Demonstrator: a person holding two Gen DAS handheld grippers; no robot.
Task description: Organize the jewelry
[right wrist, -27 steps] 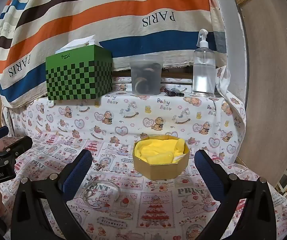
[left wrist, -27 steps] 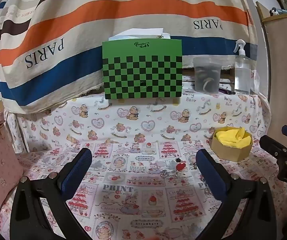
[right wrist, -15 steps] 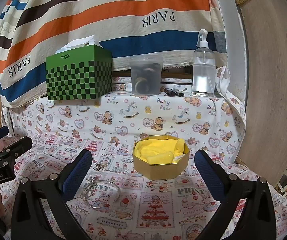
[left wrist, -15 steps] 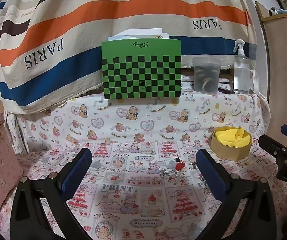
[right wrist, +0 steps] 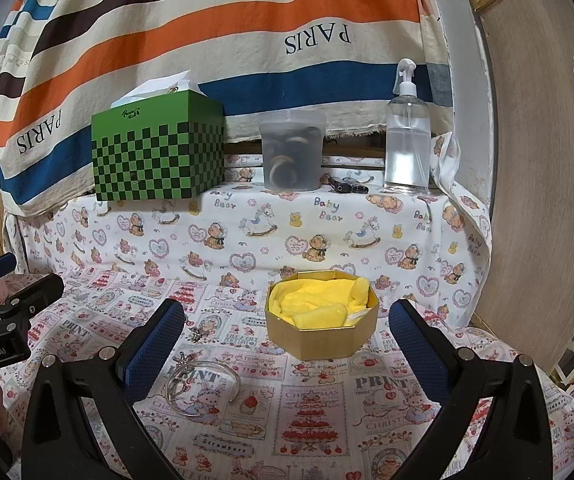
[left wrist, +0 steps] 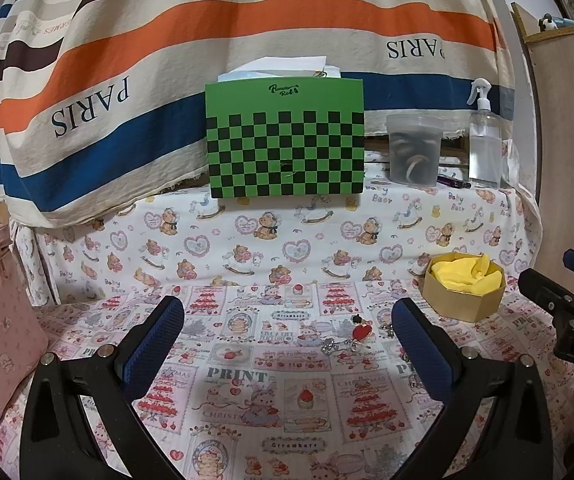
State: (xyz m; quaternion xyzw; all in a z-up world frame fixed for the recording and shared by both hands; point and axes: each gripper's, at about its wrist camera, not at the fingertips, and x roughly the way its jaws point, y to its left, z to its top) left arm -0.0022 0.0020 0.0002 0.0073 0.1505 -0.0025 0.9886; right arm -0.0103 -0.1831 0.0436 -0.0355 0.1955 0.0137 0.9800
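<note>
Lower centre of both views: my left gripper [left wrist: 287, 344] and right gripper [right wrist: 287, 340] gape wide, empty. Red-heart charm [left wrist: 361, 332], bangle [right wrist: 203, 386] loose on cloth; gold box [right wrist: 323, 334] apparently jewelry-free. Nothing sorted yet.

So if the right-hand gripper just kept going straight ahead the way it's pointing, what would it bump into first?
Probably the gold octagonal box with yellow cloth inside, sitting ahead between the open right gripper fingers; depth is hard to judge.

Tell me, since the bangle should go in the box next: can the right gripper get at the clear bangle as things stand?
Probably yes. The right gripper stands open and empty, and the clear bangle lies flat on the cloth just ahead of its left finger, with nothing over it. The gold box sits off to the side.
</note>
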